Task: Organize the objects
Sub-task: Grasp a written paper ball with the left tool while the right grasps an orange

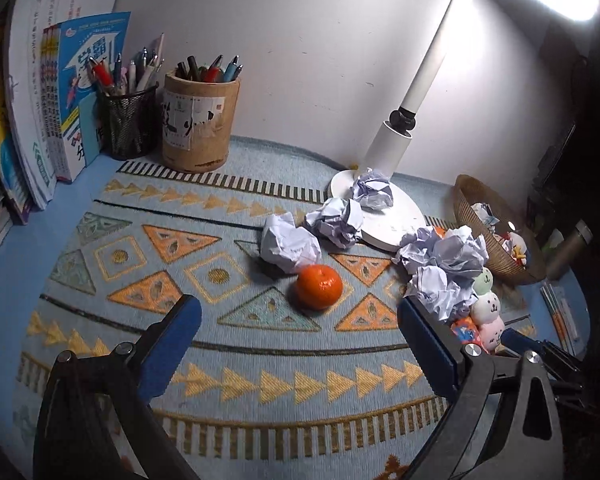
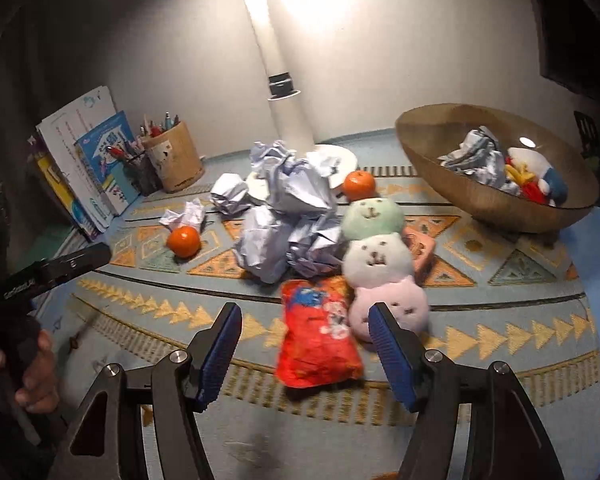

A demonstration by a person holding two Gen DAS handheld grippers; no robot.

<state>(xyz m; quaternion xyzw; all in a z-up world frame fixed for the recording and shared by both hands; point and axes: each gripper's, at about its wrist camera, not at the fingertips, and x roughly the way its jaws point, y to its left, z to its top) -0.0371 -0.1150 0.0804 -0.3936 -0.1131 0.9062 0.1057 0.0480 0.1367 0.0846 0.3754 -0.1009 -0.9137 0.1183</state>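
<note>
My left gripper [image 1: 299, 312] is open low over the patterned mat, and an orange [image 1: 319, 286] lies just beyond its fingertips. Crumpled paper balls [image 1: 290, 248] sit behind the orange, with more [image 1: 444, 264] to the right. My right gripper [image 2: 305, 312] is open too. A red snack packet [image 2: 320, 336] lies on the mat between its fingertips, untouched by the pads. A three-ball plush toy [image 2: 376, 256] lies beside the right finger. The same orange [image 2: 184, 240] shows at the left of the right wrist view, and a second orange [image 2: 358, 184] sits behind the plush.
A woven basket [image 2: 420, 148] at the right holds crumpled paper and a toy. The lamp base [image 1: 384, 236] stands at the back under paper. Two pen holders [image 1: 198, 128] and upright books [image 1: 88, 92] stand at the back left. A hand [image 2: 32, 368] holds the left gripper.
</note>
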